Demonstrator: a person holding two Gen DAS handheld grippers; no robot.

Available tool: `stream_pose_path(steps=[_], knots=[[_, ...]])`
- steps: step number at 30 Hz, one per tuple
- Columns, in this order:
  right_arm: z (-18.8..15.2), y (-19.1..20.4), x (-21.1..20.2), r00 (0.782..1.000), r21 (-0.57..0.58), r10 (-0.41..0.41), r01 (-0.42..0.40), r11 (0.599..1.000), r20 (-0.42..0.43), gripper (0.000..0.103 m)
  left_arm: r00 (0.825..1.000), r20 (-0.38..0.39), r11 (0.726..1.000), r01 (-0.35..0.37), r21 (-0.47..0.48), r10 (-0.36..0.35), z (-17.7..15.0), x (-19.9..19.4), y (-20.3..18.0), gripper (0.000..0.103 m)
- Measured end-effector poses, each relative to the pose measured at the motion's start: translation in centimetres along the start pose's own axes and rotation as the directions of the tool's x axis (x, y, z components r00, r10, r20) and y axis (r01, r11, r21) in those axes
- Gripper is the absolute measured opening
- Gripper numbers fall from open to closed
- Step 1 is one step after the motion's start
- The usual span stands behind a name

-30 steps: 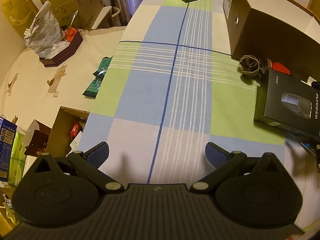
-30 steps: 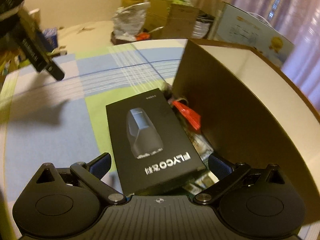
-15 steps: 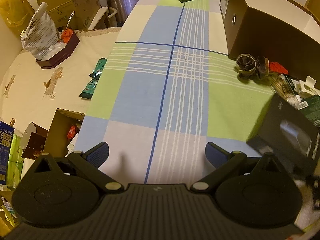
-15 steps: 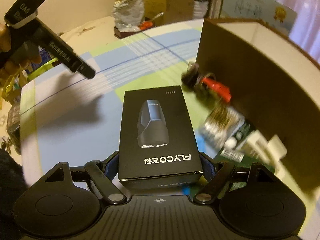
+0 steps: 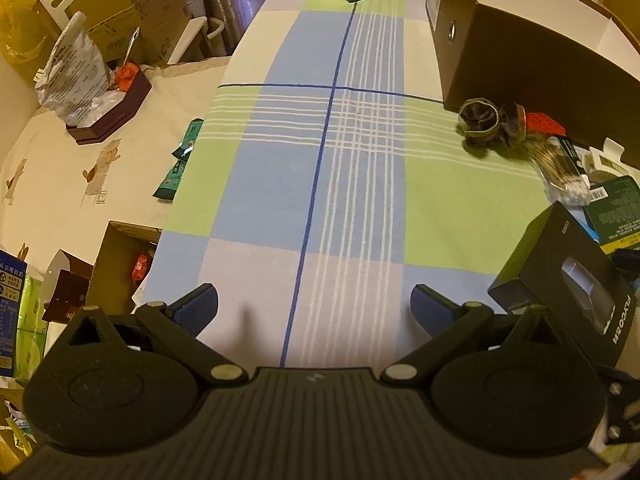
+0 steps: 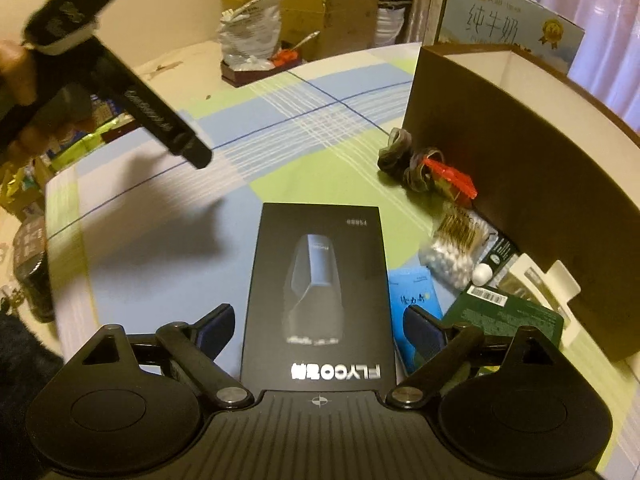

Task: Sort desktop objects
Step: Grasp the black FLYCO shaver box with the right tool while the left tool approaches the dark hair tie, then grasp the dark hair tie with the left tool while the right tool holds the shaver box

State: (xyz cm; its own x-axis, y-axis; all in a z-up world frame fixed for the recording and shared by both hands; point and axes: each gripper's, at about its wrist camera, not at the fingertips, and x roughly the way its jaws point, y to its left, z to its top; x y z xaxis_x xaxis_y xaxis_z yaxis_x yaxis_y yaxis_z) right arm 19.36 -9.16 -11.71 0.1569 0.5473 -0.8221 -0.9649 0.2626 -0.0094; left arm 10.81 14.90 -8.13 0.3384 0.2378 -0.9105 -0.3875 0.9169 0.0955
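Right gripper: jaws set around black FLYCO shaver box, pads beside its long edges, contact not clear, box raised off checked tablecloth
Just right of the pads: blue packet, green carton, cotton swab bag
Further ahead right: hair ties, red clip, brown storage box
Left gripper: jaws wide, empty, over tablecloth, shaver box at its right
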Motion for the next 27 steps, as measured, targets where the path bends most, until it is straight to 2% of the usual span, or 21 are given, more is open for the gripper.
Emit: stream_pose_path(steps=[2,5,13,17,22,25,27], knots=[[-0.1,0.2,0.5,1.000,0.012,-0.005,0.005,1.000,-0.011,0.088,1.000,0.001,1.000,-0.002,0.002,0.002,-0.1,0.0,0.0,0.101],[-0.3,0.8,0.9,0.999,0.012,-0.039,0.040,0.999,-0.019,0.077,1.000,0.004,1.000,-0.001,0.006,0.000,-0.3,0.0,0.1,0.101],[-1.3,1.2,-1.1,0.998,0.070,-0.060,0.059,0.996,0.010,0.076,0.999,0.026,0.999,0.023,0.044,-0.024,0.0,0.0,-0.9,0.100],[-1.5,0.4,-3.2,0.996,0.121,-0.083,0.079,0.990,0.028,0.076,0.997,0.049,0.994,0.057,0.094,-0.062,0.7,0.1,-2.1,0.096],[-1.3,-1.2,-5.9,0.987,0.236,-0.147,0.129,0.963,0.059,0.076,0.986,0.092,0.968,0.116,0.221,-0.139,2.1,0.2,-4.7,0.086],[-1.4,-2.5,-7.1,0.980,0.321,-0.190,0.162,0.933,0.058,0.076,0.975,0.110,0.937,0.152,0.314,-0.195,3.2,0.6,-7.0,0.077],[-1.5,-3.4,-7.6,0.976,0.372,-0.214,0.182,0.910,0.047,0.076,0.968,0.115,0.918,0.167,0.361,-0.222,3.9,1.0,-8.3,0.076]])
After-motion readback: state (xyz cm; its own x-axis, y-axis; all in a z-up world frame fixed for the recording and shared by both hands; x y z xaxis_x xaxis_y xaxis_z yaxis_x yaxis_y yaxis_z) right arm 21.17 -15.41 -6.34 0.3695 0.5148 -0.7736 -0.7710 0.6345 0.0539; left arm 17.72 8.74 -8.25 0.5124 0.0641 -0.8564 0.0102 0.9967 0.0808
